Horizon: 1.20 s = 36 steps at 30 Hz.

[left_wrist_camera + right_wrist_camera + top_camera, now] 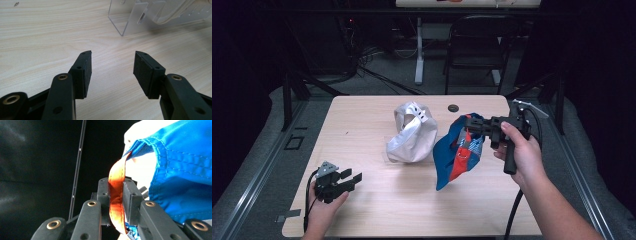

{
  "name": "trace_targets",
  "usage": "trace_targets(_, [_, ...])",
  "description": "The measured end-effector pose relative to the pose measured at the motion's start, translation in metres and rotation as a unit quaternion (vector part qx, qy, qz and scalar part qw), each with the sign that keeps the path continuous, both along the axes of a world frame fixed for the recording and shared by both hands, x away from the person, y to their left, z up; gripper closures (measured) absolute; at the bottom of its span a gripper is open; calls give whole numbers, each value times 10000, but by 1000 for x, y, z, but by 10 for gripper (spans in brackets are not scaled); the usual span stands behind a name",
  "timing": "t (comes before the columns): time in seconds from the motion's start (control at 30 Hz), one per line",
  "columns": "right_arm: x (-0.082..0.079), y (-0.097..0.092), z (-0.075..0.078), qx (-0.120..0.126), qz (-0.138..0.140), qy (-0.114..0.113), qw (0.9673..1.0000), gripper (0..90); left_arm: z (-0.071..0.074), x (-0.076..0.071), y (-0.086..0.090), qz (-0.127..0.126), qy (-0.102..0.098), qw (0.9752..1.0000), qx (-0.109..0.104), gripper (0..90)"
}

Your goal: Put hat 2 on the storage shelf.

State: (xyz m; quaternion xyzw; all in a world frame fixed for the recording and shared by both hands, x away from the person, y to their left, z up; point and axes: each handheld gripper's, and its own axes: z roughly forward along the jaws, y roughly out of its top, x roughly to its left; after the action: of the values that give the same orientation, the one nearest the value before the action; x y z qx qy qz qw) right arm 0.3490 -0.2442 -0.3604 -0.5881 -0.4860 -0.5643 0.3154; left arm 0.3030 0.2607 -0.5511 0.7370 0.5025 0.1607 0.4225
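Blue cap (pixel 457 152) hangs by its orange strap (pixel 117 195) from the right tool (pixel 472 124), right of centre in the high view.
Its long axis runs top to bottom, lower end just over the bench (pixel 377 200). Right jaws pinch that strap. A white cap (pixel 412 132) sits on a clear stand (pixel 130 22) mid-frame; the left tool (pixel 349 181), lower left, gapes empty.

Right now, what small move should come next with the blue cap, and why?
Probably bring the open left claw up to take the hanging blue cap. The right claw pinches only its orange strap, so the cap dangles above the table.
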Motion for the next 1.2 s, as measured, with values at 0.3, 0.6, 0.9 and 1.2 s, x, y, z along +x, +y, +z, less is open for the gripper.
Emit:
trace_targets(0.3, [16,-9,21,-211,-328,-109,9992,779,-1,1,0,0,-4,10000,9,492])
trace_targets(0.6, [36,-12,40,-403,-618,-158,9972,779,-2,2,1,-24,20,10000,29,492])
trace_targets(0.9, [59,-10,43,-546,-608,-5,9967,778,-2,3,1,-8,15,10000,50,492])
trace_targets(1.2, [72,-9,37,-670,-800,127,9945,778,-2,3,2,-5,14,10000,62,492])
